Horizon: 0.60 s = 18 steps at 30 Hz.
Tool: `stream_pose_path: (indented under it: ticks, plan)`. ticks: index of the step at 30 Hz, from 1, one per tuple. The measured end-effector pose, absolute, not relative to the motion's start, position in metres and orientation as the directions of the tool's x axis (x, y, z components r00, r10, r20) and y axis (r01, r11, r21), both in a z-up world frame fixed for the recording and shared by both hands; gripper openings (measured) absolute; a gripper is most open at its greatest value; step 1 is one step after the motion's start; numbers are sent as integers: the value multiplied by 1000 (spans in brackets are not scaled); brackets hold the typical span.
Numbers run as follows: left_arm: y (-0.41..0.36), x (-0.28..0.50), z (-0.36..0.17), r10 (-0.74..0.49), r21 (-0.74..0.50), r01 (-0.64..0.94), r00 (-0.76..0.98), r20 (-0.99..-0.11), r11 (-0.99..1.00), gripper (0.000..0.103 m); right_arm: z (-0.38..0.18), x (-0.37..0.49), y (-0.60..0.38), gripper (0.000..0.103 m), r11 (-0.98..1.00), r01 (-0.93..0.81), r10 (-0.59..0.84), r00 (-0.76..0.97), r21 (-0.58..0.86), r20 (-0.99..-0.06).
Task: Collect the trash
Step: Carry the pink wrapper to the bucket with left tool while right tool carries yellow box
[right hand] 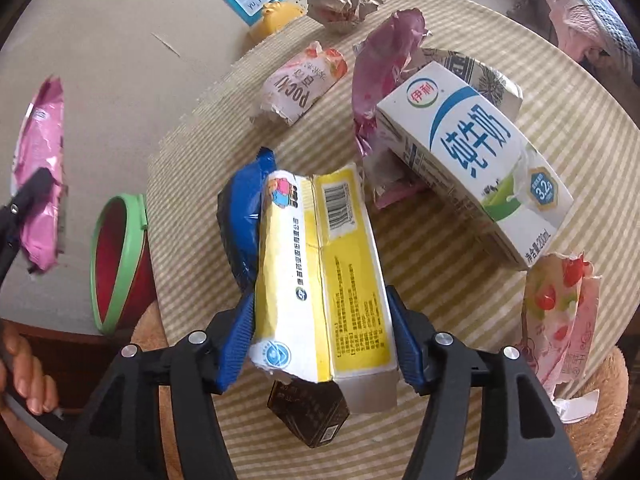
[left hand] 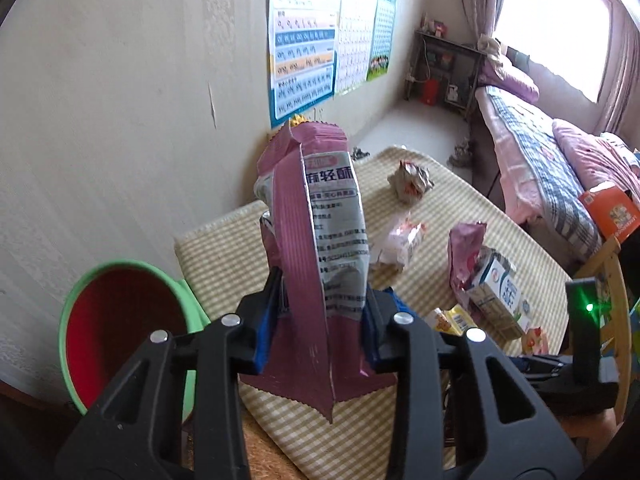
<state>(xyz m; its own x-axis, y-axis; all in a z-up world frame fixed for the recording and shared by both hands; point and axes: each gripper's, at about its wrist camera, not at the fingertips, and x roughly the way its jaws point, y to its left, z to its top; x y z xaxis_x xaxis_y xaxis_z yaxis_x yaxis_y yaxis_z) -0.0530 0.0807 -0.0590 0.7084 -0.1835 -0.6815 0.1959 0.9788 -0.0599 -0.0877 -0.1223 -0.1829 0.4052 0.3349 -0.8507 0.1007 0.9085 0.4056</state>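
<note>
My left gripper is shut on a tall pink and silver snack wrapper, held upright above the checked table. The same wrapper shows at the left edge of the right wrist view, above and beyond the bin. A green-rimmed red bin stands below and to the left of the table. My right gripper is open and points down, with a yellow and white carton lying between its blue pads. The carton rests partly on a dark brown box.
Around the carton lie a blue wrapper, a white and blue milk carton, a crumpled pink bag, a pink snack pack, a paper ball and a strawberry-print wrapper. The bin sits left. A bed stands beyond.
</note>
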Motion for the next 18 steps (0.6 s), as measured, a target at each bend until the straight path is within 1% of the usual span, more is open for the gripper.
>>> stream_pose_path:
  ticks: [3, 5, 7, 10, 12, 18]
  plan:
    - [79, -57, -54, -159, -30, 186, 729, -666, 982, 34, -181, -88, -121, 59, 910, 100, 331, 411, 403, -850]
    - [79, -58, -53, -162, -35, 185, 735, -659, 982, 34, -178, -90, -118, 53, 918, 86, 318, 423, 387, -849]
    - [80, -59, -51, -169, -44, 186, 738, -653, 982, 34, -175, -91, -117, 41, 922, 81, 311, 431, 379, -847]
    - [82, -62, -47, -174, -51, 185, 743, -646, 981, 34, -167, -92, -117, 30, 915, 74, 323, 451, 396, -832]
    - [86, -63, -46, -176, -58, 182, 746, -643, 982, 34, -156, -94, -117, 27, 915, 60, 325, 478, 399, -816]
    - [93, -66, -45, -175, -72, 168, 755, -632, 983, 34, -125, -101, -116, 24, 920, 27, 315, 541, 391, -780]
